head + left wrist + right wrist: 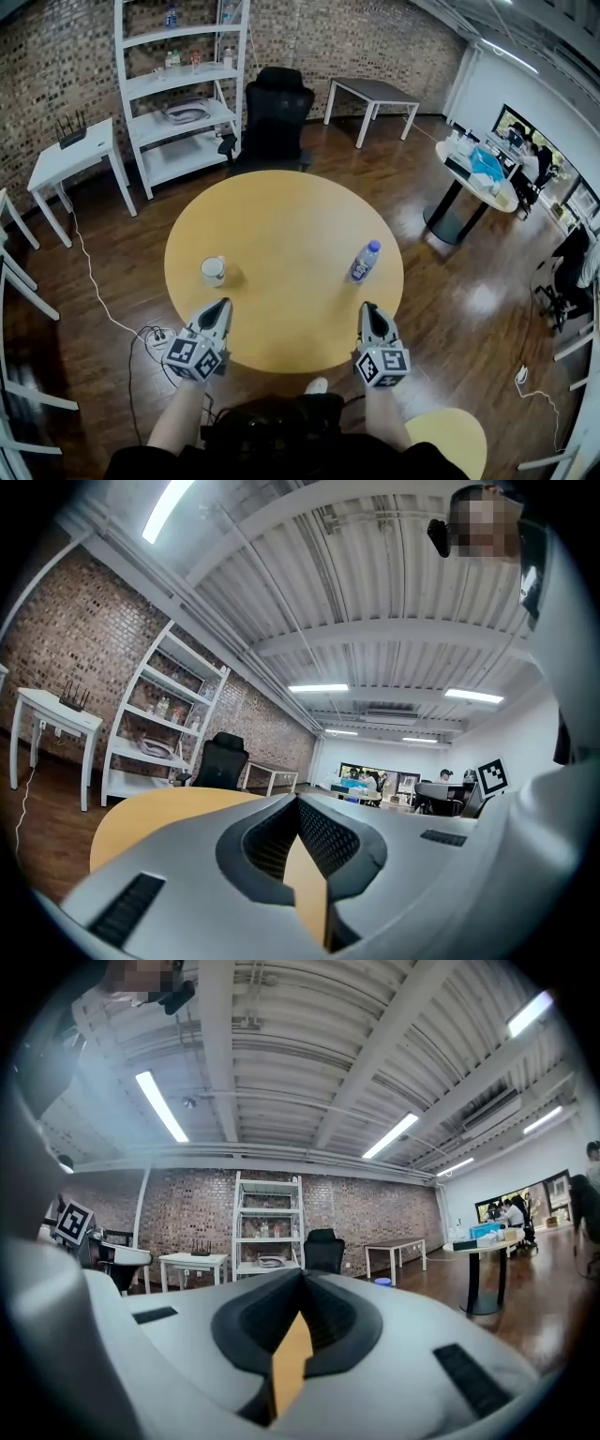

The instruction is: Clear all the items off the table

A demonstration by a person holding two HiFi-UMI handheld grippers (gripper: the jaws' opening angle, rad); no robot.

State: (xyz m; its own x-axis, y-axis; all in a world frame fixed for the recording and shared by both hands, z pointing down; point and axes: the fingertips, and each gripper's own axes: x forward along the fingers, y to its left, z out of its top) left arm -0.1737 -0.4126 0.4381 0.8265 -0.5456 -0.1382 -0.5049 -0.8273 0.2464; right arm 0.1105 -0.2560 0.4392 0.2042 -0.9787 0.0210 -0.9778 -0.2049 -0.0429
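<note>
Standing on surface [281, 211]: one white cup [213, 270] on the left side and one clear bottle [365, 262] with a blue cap on the right side, both upright and well apart.
Surface: round, yellow top, otherwise bare.
Left gripper [223, 305]: clenched, jaws together with nothing between them; tips over the near part of the surface, near the cup but apart from it.
Right gripper [367, 307]: clenched, jaws together and empty; tips over the near part of the surface, near the bottle but apart from it.
Beyond the surface: black chair [274, 117] at the far edge; white shelf rack [183, 89] against the brick wall [309, 37].
</note>
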